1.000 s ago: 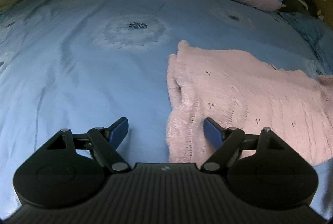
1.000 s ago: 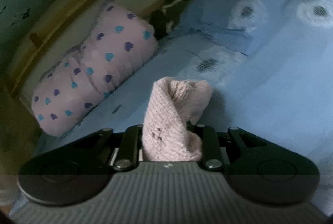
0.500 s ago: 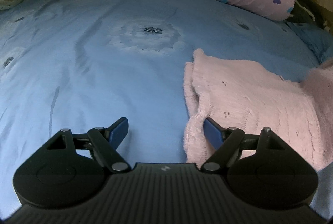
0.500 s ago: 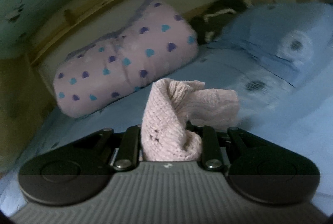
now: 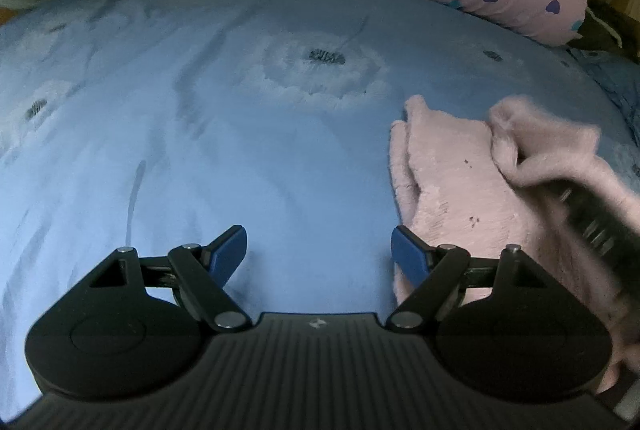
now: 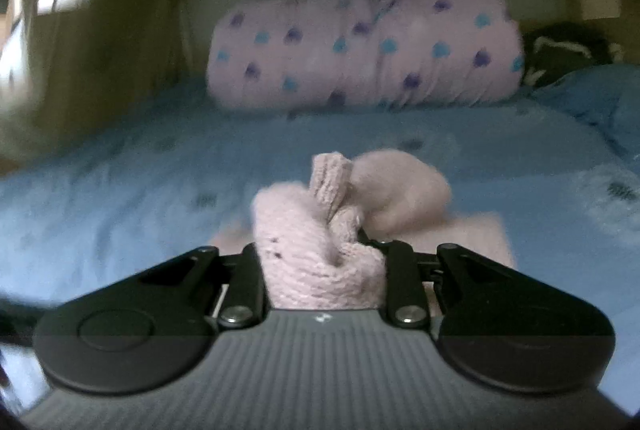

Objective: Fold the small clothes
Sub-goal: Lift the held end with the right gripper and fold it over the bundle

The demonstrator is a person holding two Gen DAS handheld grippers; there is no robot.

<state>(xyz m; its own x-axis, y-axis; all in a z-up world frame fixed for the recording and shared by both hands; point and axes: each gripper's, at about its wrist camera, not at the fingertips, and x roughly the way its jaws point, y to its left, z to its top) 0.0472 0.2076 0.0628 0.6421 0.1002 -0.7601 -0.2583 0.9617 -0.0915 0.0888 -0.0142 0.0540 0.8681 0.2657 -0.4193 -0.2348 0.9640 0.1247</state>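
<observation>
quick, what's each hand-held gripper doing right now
Left hand-held gripper: open, holding nothing, above the blue bedsheet.
Right hand-held gripper: closed on a bunched part of the pink knit garment.

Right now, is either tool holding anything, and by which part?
The right tool pinches the pink knitted garment by a bunched-up edge. The left tool holds nothing.

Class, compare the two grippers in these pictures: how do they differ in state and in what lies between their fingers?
The left gripper stands open; the right gripper is shut on the pink knit. The left has only blue bedsheet between its fingers; the right carries a bunched fold. Both are black and point across the bed.
</observation>
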